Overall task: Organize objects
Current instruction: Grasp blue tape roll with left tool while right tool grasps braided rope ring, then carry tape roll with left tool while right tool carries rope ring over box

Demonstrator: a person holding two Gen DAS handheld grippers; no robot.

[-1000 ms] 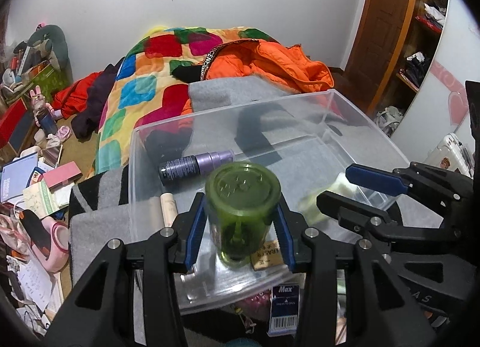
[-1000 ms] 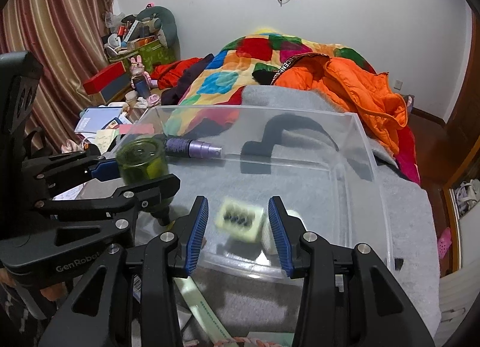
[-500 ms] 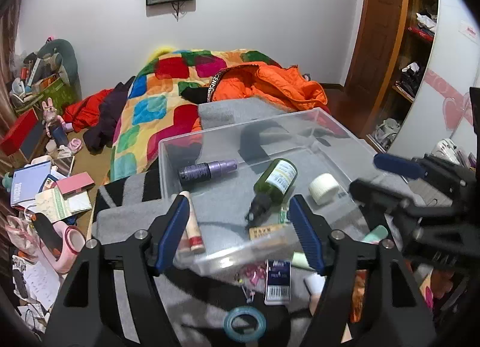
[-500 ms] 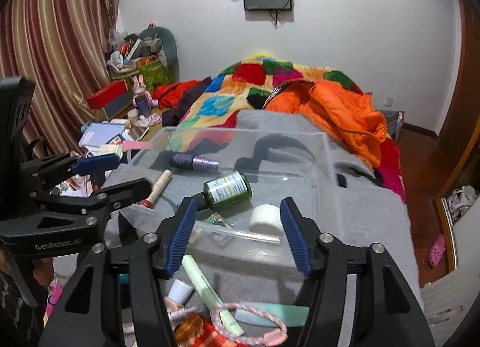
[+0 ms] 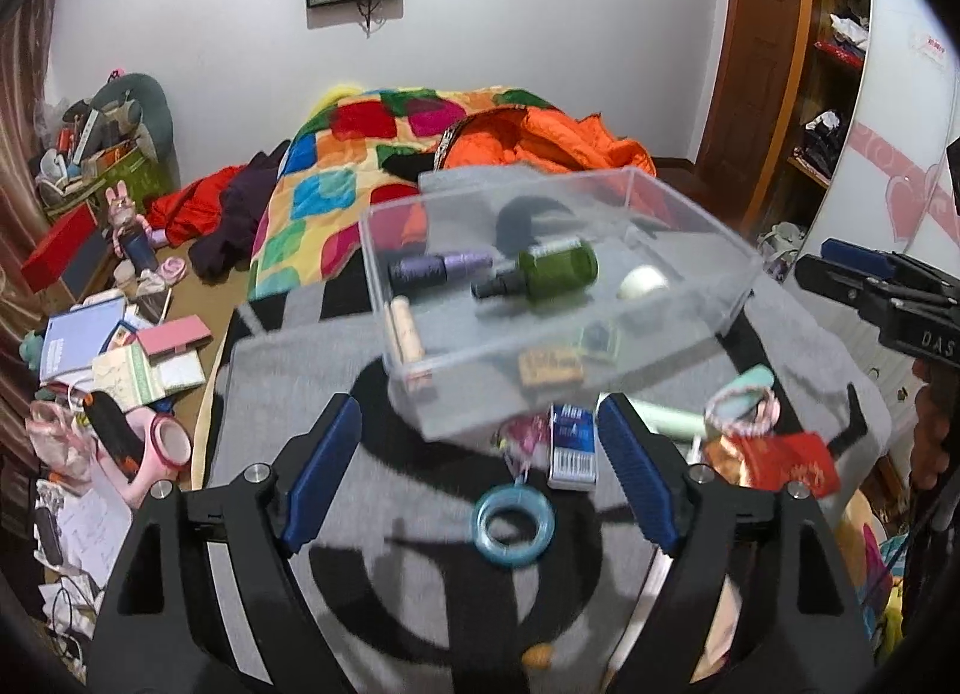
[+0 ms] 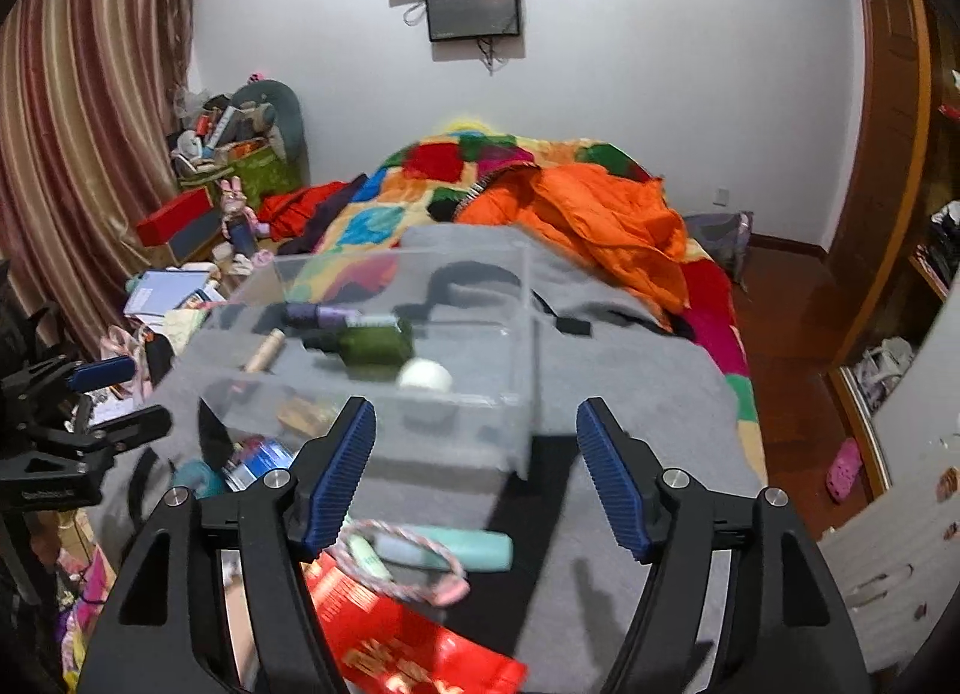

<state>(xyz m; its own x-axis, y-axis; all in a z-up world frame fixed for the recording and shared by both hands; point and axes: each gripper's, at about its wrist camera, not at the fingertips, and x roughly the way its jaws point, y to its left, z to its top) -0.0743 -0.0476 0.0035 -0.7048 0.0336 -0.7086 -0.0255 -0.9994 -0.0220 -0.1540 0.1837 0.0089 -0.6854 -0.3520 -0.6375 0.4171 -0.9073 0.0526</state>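
Hand-held grippers [image 5: 480, 478] [image 6: 477, 472] wide, empty

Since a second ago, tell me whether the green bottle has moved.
Yes. The green bottle was upright between the left gripper's jaws at the clear bin's near wall; it now lies on its side inside the bin, beside the purple bottle.

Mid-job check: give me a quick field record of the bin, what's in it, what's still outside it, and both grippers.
bin: clear plastic bin on the grey blanket
in bin: dark green bottle lying on its side; purple tube; white round roll; beige stick
still outside, near side: light blue ring; blue-and-white small box; red packet; mint tube
left gripper: open, nothing between its jaws, has just been opening
right gripper: open, nothing between its jaws, has just been opening
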